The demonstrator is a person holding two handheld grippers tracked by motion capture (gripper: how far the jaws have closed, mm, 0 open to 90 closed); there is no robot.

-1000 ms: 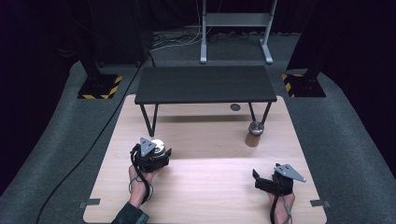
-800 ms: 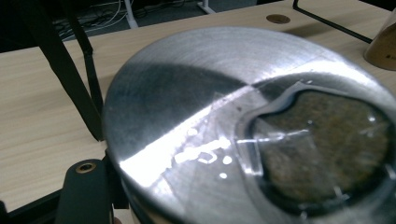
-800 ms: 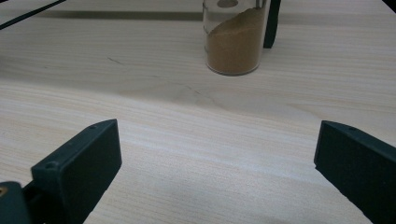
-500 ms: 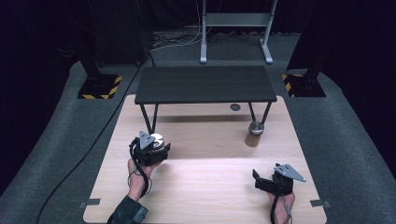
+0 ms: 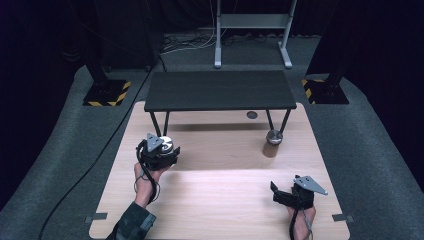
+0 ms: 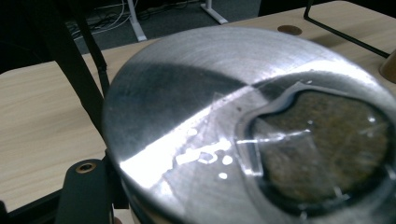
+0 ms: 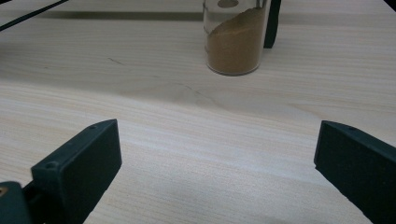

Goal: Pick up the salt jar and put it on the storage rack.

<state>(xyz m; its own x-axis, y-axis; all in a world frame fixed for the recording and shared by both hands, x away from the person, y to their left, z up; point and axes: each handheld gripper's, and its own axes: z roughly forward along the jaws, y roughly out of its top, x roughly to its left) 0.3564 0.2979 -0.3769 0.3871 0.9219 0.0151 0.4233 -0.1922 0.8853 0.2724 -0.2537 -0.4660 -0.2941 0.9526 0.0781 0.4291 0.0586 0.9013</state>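
My left gripper [image 5: 162, 150] is at the left of the wooden table [image 5: 220, 200], shut on a jar with a shiny metal lid [image 5: 168, 143]. In the left gripper view that lid [image 6: 196, 116] sits very close and tilted, with a clear window over brown contents [image 6: 322, 144]; one black jaw shows at the bottom left. My right gripper [image 5: 280, 192] rests low at the front right, open, nothing between its black fingers [image 7: 79, 163]. A second jar [image 5: 272, 143] of brown powder [image 7: 233, 42] stands upright ahead of it, apart from the jaws.
A low black bench [image 5: 220, 90] on thin legs stands across the back of the wooden table; the second jar is beside its right leg [image 5: 285, 120]. A round grommet [image 5: 252, 115] lies under the bench. A cable [image 5: 100, 165] runs along the floor at the left.
My left gripper has moved a little forward, toward the bench, and the metal-lidded jar has gone with it. The right gripper has stayed where it was.
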